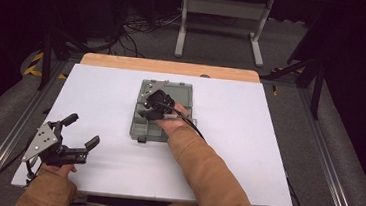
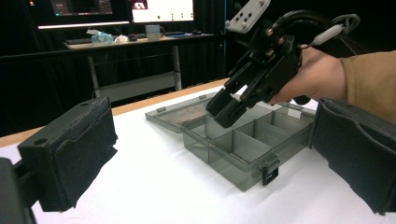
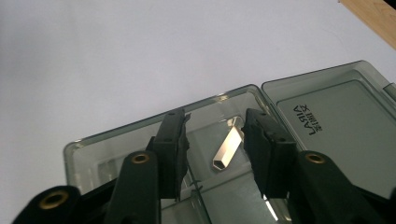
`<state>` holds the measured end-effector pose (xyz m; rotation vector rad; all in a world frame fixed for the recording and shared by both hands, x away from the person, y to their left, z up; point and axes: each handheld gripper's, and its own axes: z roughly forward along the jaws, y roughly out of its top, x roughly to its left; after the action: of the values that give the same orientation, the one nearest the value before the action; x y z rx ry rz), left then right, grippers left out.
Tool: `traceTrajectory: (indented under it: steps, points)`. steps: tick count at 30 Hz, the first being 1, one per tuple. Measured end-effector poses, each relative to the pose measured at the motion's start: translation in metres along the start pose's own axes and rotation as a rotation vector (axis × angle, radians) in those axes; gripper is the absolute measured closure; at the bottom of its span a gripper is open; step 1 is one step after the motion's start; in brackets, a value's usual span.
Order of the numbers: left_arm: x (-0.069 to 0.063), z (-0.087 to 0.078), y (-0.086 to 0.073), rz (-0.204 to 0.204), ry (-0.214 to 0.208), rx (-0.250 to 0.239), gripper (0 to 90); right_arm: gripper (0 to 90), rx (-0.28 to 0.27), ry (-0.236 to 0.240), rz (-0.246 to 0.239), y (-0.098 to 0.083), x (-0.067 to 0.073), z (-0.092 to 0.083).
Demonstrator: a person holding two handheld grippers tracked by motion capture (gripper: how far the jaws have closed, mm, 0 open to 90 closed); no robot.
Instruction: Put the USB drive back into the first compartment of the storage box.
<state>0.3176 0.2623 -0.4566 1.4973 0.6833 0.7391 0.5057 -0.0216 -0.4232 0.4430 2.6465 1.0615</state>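
Note:
A grey see-through compartment box point(image 1: 144, 130) lies open mid-table, its lid point(image 1: 178, 90) folded back flat. My right gripper point(image 1: 144, 108) hangs tilted over the box's far-left compartment, jaws open. In the right gripper view a small shiny metal piece point(image 3: 229, 148) lies on the compartment floor between the open fingers of the right gripper point(image 3: 215, 123), touching neither. The left gripper view shows the right gripper point(image 2: 229, 108) dipping into the box point(image 2: 243, 149). My left gripper point(image 1: 83, 130) stands wide open near the table's front-left corner, holding nothing; its pads point(image 2: 70, 154) frame the box from afar.
The white table top point(image 1: 248, 139) has a wooden strip point(image 1: 169, 66) along its far edge. A metal stand point(image 1: 224, 11) and cables sit on the floor beyond. A desk with monitors point(image 2: 121, 32) is in the dark background.

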Motion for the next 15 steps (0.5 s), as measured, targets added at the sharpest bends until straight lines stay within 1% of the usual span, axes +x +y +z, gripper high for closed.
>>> traceTrajectory:
  steps: [2, 3, 6, 8, 11, 13, 15]
  points:
    - [0.000, 0.000, 0.000, 0.000, 0.001, -0.001, 1.1, 55.0, -0.008, 0.001, 0.010, 0.001, 0.001, -0.004]
    - [0.000, 0.000, 0.000, 0.002, 0.000, -0.001, 1.1, 55.0, -0.008, 0.001, 0.010, 0.001, 0.001, -0.004]
    - [0.000, 0.000, 0.000, 0.003, -0.001, 0.001, 1.1, 46.7, -0.031, 0.003, 0.006, 0.003, 0.004, -0.017]
    - [0.000, 0.000, 0.000, 0.005, -0.003, 0.001, 1.1, 43.7, -0.040, 0.006, 0.010, 0.005, 0.005, -0.023]
    - [0.000, 0.000, 0.000, 0.004, 0.001, 0.002, 1.1, 38.0, -0.061, 0.001, -0.001, 0.006, 0.007, -0.035]
    - [0.000, 0.000, 0.000, 0.003, 0.001, 0.002, 1.1, 37.0, -0.064, 0.002, 0.000, 0.006, 0.007, -0.037]
    - [0.000, 0.000, 0.000, 0.001, 0.003, 0.001, 1.1, 35.8, -0.083, 0.002, -0.002, 0.006, 0.010, -0.048]
